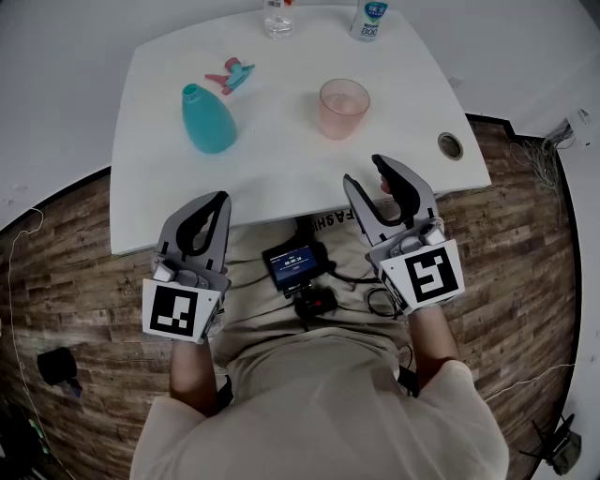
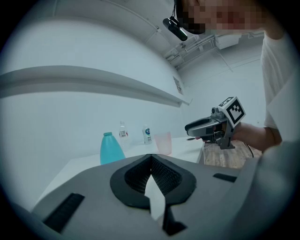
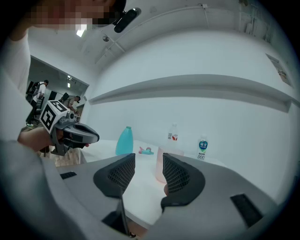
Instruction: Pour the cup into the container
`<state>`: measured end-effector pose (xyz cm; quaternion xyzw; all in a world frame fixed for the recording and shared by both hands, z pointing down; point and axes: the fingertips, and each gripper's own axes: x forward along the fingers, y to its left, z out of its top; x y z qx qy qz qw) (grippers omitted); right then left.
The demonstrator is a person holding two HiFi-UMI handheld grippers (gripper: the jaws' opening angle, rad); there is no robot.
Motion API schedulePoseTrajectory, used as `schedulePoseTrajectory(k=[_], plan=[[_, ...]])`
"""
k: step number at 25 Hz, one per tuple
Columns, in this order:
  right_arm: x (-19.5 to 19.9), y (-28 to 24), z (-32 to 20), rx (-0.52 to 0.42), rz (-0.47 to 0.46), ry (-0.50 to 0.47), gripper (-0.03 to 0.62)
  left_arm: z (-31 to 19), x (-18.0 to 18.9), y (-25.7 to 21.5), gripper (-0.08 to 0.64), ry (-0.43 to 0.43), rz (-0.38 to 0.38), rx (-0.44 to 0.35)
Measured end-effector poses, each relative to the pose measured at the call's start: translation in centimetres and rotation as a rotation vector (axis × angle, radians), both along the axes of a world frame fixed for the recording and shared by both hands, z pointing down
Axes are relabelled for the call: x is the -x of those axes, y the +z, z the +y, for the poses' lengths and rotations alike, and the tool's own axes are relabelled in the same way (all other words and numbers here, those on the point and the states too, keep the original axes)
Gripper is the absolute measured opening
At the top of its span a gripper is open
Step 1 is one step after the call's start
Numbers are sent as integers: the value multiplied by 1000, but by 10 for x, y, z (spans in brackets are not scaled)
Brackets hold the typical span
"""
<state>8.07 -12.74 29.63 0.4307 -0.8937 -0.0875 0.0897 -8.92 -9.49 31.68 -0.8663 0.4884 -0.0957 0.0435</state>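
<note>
Cup (image 1: 343,108) of pale pink, see-through plastic is placed upright on the white table (image 1: 281,173), right of the centre in the head view, and it is not touched by anything.

At the lower left of that view the left gripper (image 1: 217,201) is held in front of the near table edge; its jaws are closed against each other and nothing is enclosed between them. Further up and left of centre a teal bottle (image 1: 207,120) is seen upright with its neck open, which is judged to be the container. Its spray head (image 1: 230,73) is laid just behind it. Two small clear bottles (image 1: 277,17) (image 1: 369,19) are placed at the far edge.

At the lower right the right gripper (image 1: 364,172) is held near the cup but apart from it; its jaws are parted, with only free space between them.

The cup is judged to be light, thin-walled and smooth, so it may be deformed or may slip under a hard squeeze. It should be taken from the side, at the middle of the wall, below the rim. How full it is cannot be told.
</note>
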Motion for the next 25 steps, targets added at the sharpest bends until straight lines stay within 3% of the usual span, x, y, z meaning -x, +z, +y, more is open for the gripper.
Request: schedulePoseTrajectory(k=[25], plan=[[4, 3, 1, 6, 5, -13, 184, -1, -6, 2, 12, 8, 9, 15]])
